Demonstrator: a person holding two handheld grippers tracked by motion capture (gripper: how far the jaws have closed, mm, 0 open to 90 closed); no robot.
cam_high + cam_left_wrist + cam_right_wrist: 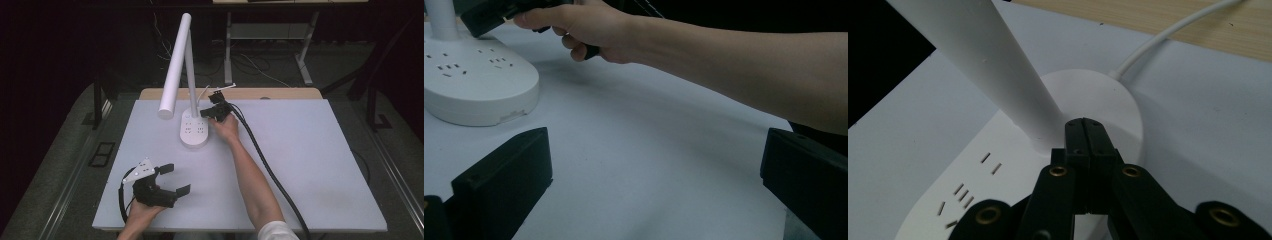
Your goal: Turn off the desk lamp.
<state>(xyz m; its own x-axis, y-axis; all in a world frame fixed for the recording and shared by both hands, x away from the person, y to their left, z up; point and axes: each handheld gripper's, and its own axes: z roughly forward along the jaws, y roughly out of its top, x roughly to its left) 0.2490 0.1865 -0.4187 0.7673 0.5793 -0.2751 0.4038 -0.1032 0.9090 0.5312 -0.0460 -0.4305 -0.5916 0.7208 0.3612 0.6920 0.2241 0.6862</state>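
A white desk lamp stands at the back middle of the table, on a rounded base (pixel 194 131) with socket slots in its top. Its stem (pixel 998 65) rises from the base, and the long tube head (pixel 175 70) slants down to the left. My right gripper (pixel 1085 125) is shut with nothing between its jaws; its tips sit at the top of the base (pixel 1098 90), right at the foot of the stem. In the high view that gripper (pixel 204 113) is at the base's right rear. My left gripper (pixel 177 179) stands open and empty near the front left, pointing toward the lamp base (pixel 474 85).
The table's white mat (pixel 310 165) is bare on the right half. A white power cable (pixel 1168 40) runs from the base back over the wooden table edge (pixel 280 93). The right gripper's black cable (pixel 270 170) trails along the forearm (pixel 724 60) to the front edge.
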